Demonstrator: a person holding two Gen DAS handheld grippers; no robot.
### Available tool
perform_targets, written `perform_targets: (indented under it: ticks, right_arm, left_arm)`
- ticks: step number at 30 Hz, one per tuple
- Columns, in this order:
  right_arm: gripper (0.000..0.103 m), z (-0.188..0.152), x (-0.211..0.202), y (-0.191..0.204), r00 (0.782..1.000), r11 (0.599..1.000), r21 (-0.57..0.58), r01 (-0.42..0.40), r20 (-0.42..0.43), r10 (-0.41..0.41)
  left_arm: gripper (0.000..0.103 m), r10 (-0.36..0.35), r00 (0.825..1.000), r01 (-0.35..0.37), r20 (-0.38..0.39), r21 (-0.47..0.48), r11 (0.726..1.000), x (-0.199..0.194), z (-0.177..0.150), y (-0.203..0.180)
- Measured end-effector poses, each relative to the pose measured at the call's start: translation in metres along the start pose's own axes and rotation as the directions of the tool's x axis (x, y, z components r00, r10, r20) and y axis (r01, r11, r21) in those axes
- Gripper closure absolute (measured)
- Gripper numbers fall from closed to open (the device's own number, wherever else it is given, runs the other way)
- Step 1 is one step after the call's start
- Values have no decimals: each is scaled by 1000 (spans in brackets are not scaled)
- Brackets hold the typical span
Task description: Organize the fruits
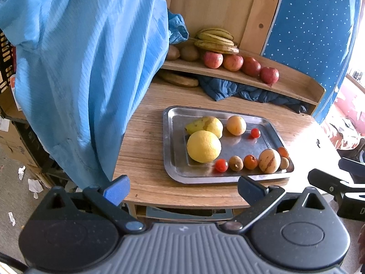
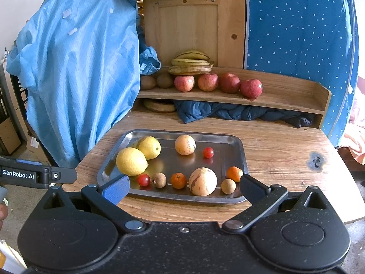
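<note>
I see the fruit on a steel tray [image 2: 237, 145] that sits on the wooden surface [image 2: 278, 150]. At the tray's far left lie a lemon [image 2: 131, 161] and, touching it behind, a pear [image 2: 149, 147]. A pale round fruit [image 2: 185, 145] and a cherry tomato [image 2: 208, 152] sit farther back. Along the near edge runs a row: second tomato [image 2: 143, 180], brown longan [image 2: 159, 180], small orange [image 2: 178, 180], striped melon [image 2: 202, 181], another longan [image 2: 228, 186], and a second orange [image 2: 234, 173] just behind it.

My right claw [image 2: 182, 188] hangs over the tray's near rim, fingers spread wide, gripping nothing. My left claw [image 1: 183, 188] is likewise wide open and empty, short of the near edge of the surface.

On the shelf [image 2: 285, 100] behind are four apples [image 2: 230, 83], bananas [image 2: 190, 62] and kiwis [image 2: 148, 82]. A dark blue cloth [image 2: 239, 111] is bunched under it. A light blue garment [image 2: 75, 68] hangs at the left.
</note>
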State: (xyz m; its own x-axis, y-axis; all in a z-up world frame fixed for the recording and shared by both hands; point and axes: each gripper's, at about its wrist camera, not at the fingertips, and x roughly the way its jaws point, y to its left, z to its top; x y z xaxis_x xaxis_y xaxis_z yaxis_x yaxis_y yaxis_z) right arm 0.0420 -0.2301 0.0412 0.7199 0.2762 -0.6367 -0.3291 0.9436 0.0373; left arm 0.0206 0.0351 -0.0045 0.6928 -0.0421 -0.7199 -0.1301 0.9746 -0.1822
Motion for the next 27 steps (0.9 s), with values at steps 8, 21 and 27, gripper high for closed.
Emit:
perform_targets:
  ticks: [8, 21, 27]
  right_arm:
    - [1, 0, 0, -1, 1000, 1000, 0, 1, -2, -1]
    - [1, -2, 1, -1, 1000, 1000, -2, -3, -7, 3]
    - [1, -2, 1, 0, 1000, 1000, -1, -2, -8, 1]
  left_arm:
    - [1, -2, 1000, 2, -12, -4, 1000, 2, 1, -1]
    - [1, 0, 1000, 0, -5, -5, 1000, 1, 1, -3]
    - [1, 3, 1000, -3, -8, -5, 1000, 1, 1, -4]
